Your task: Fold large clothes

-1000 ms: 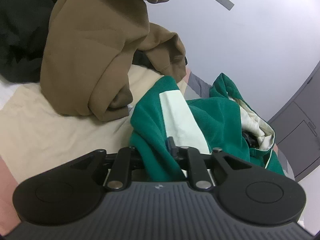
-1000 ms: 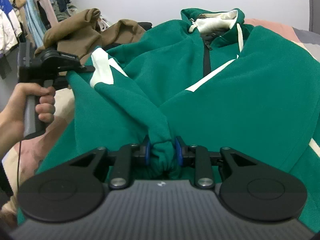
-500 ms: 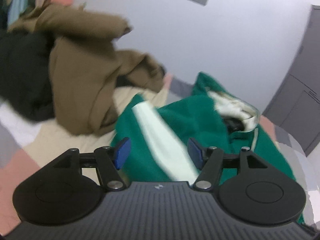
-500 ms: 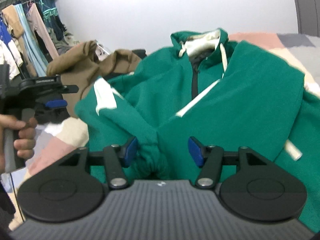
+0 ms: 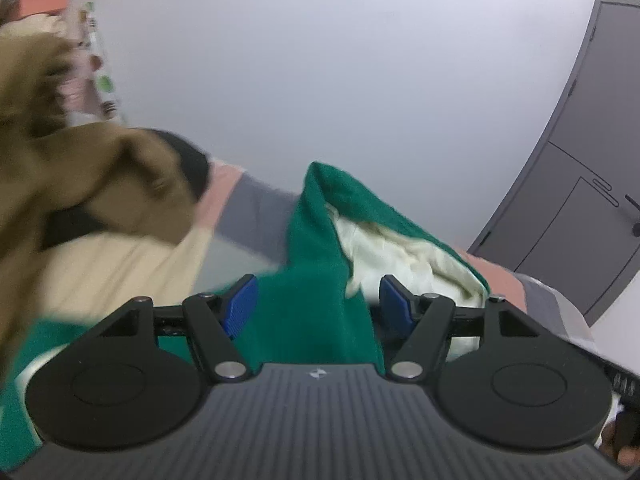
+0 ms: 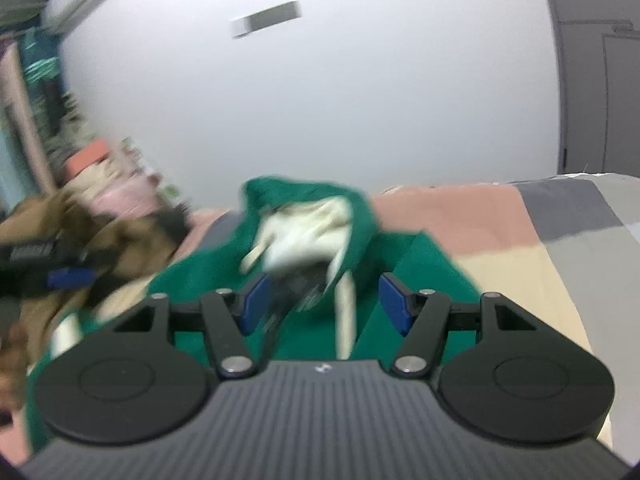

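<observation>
A green hoodie with a cream-lined hood (image 5: 320,280) lies on the bed, its hood toward the wall. It also shows in the right wrist view (image 6: 304,232). My left gripper (image 5: 318,306) is open and empty, its blue pads spread over the green fabric beside the hood. My right gripper (image 6: 326,302) is open and empty above the hoodie's front, with a cream drawstring (image 6: 346,316) between the pads. The left gripper shows blurred at the left edge of the right wrist view (image 6: 60,276).
A brown garment (image 5: 72,192) is heaped on the bed at the left, over something black. The bedcover (image 6: 520,240) has pink, grey and cream patches. A white wall stands behind, with a grey door (image 5: 592,160) at the right.
Both grippers let go of the green hoodie, opened, and moved up toward the hood. The views now tilt up at the wall and are blurred.
</observation>
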